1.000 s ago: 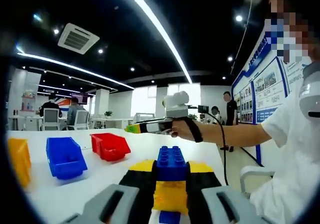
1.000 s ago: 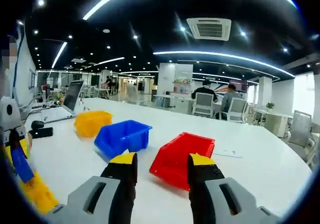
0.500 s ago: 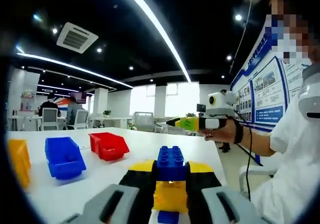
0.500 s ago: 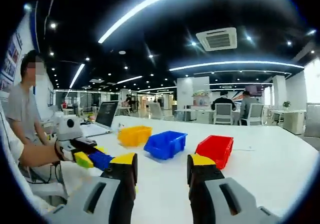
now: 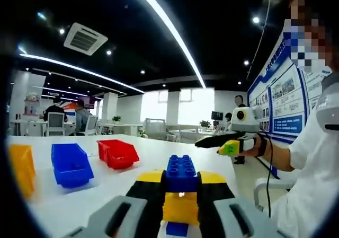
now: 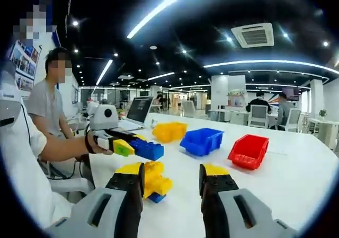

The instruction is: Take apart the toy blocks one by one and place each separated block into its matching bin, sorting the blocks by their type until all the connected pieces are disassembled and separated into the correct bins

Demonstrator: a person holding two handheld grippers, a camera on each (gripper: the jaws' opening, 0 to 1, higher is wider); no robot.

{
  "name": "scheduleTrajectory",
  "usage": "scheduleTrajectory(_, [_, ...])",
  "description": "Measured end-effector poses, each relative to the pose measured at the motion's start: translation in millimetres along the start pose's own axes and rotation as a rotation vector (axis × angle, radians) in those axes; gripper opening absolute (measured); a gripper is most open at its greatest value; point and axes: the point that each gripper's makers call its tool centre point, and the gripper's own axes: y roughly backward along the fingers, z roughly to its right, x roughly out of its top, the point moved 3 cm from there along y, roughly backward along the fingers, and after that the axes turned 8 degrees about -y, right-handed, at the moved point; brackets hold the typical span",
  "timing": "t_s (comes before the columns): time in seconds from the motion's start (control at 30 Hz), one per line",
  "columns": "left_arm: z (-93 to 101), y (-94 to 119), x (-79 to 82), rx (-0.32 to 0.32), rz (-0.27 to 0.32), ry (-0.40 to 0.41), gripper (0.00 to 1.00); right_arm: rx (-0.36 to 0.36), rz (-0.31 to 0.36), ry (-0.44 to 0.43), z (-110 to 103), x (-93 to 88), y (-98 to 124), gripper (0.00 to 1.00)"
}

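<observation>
Your left gripper [image 5: 181, 195]: fingers clenched on the block stack [image 5: 181, 187].
Your right gripper [image 6: 170, 187]: fingers released, above the table [image 6: 296, 179].

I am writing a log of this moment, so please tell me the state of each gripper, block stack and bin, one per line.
Left gripper: shut on the stacked blue and yellow toy blocks, held above the white table.
Right gripper: open, holding nothing.
Yellow plastic bin: upright on the table, contents cannot be told.
Blue plastic bin: upright, contents cannot be told.
Red plastic bin: upright, looks empty.
</observation>
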Motion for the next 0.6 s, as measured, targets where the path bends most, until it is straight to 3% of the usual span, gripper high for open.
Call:
scheduleTrajectory(0.3, [-33.1, -6, 11.7, 0.082, 0.013, 0.016, 0.24, 0.021, -0.016, -0.007, -6, -6.3, -5, 0.41])
scheduleTrajectory(0.43, [-49.0, -13, 11.1, 0.127, -0.047, -0.006, 0.24, 0.025, -0.021, -0.004, -7, -7.8, -6, 0.41])
scheduleTrajectory(0.53, [-62.6, -18, 14.4, 0.154, -0.054, 0.000, 0.24, 0.024, -0.016, -0.008, -6, -6.8, -7, 0.40])
scheduleTrajectory(0.6, [-81.5, -20, 13.7, 0.236, -0.084, -0.027, 0.24, 0.023, -0.017, -0.002, -7, -6.4, -7, 0.39])
